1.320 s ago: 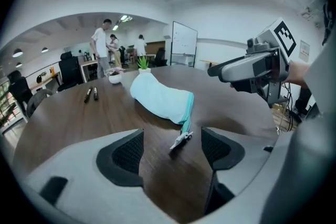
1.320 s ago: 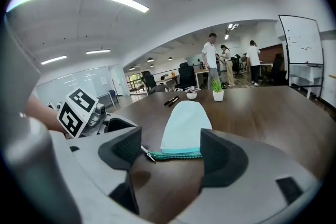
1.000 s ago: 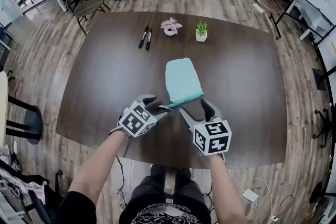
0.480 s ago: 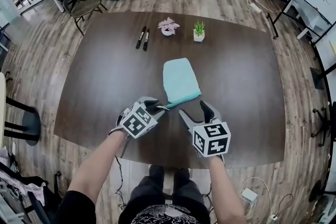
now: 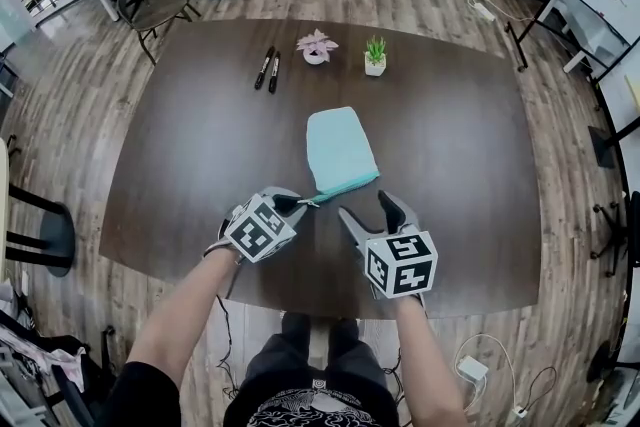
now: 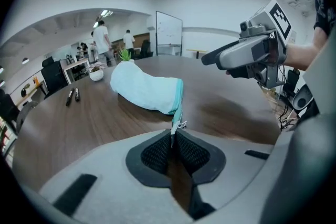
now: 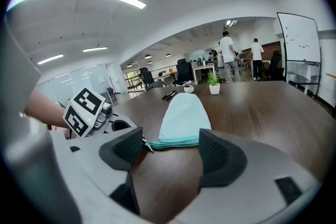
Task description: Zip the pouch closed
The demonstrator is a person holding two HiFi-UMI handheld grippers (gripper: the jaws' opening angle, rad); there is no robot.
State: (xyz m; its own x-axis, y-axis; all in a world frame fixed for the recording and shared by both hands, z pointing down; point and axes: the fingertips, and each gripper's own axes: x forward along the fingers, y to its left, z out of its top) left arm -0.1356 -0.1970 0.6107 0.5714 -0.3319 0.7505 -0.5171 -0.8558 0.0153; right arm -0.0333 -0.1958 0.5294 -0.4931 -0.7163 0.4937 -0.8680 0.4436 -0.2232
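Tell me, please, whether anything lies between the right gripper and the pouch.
Nothing visible does: only bare table separates the open right gripper from the pouch. The left gripper, whose jaws have just been closing on the zipper pull, sits aside.

left gripper (image 5: pixel 293 203): jaws, apart a second ago, just closed | grip: zipper pull (image 6: pixel 177 125), pouch's (image 5: pixel 338 148) 7 o'clock corner

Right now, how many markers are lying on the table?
2. One marker lies on the far side of the table, beyond the pouch and to its left. The second marker lies right beside it, parallel. Nothing there looks able to hide another.
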